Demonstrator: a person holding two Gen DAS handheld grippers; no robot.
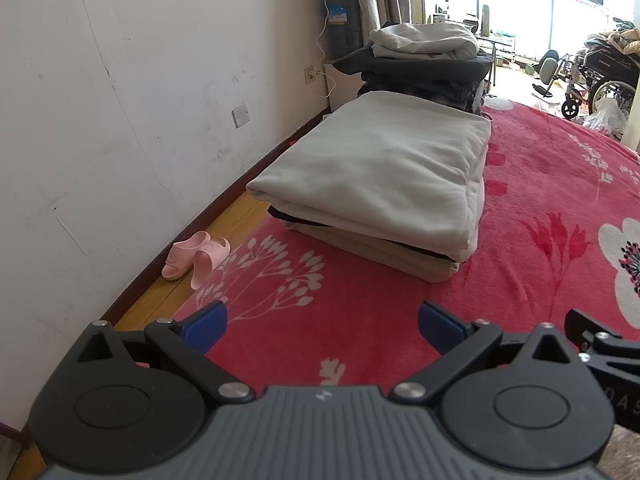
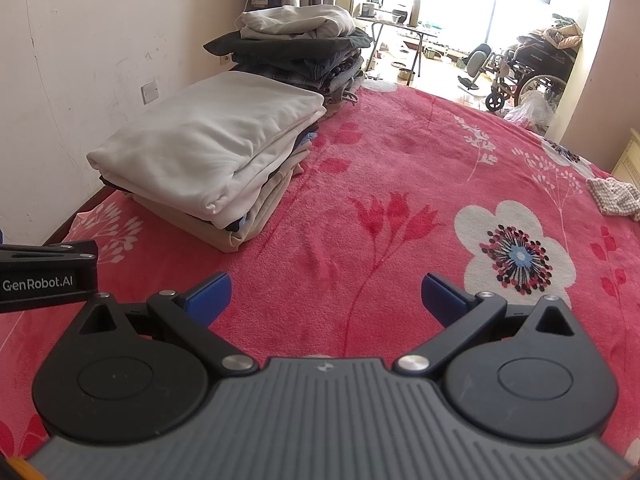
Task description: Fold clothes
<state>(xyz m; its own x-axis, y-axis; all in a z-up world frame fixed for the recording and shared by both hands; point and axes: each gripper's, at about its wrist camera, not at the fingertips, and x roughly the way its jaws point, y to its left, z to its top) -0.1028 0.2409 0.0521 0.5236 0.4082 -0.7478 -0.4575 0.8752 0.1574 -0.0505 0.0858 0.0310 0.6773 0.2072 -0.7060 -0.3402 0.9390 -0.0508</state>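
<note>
A folded white garment point(image 1: 384, 168) tops a low stack of folded beige clothes on the red floral blanket point(image 1: 360, 312); it also shows in the right wrist view point(image 2: 208, 148). Behind it stands a taller pile of dark folded clothes point(image 1: 424, 68) with a white one on top point(image 2: 296, 20). My left gripper point(image 1: 322, 326) is open and empty, hovering over the blanket short of the stack. My right gripper point(image 2: 326, 296) is open and empty over the blanket point(image 2: 360, 216), right of the stack. A small checked cloth point(image 2: 614, 196) lies at the far right.
The white wall point(image 1: 120, 100) runs along the left, with a strip of wooden floor and pink slippers point(image 1: 196, 256) beside the bed. A wheelchair point(image 2: 532, 76) and a plastic bag stand past the bed's far edge. The left gripper's body point(image 2: 44, 276) shows at the left of the right wrist view.
</note>
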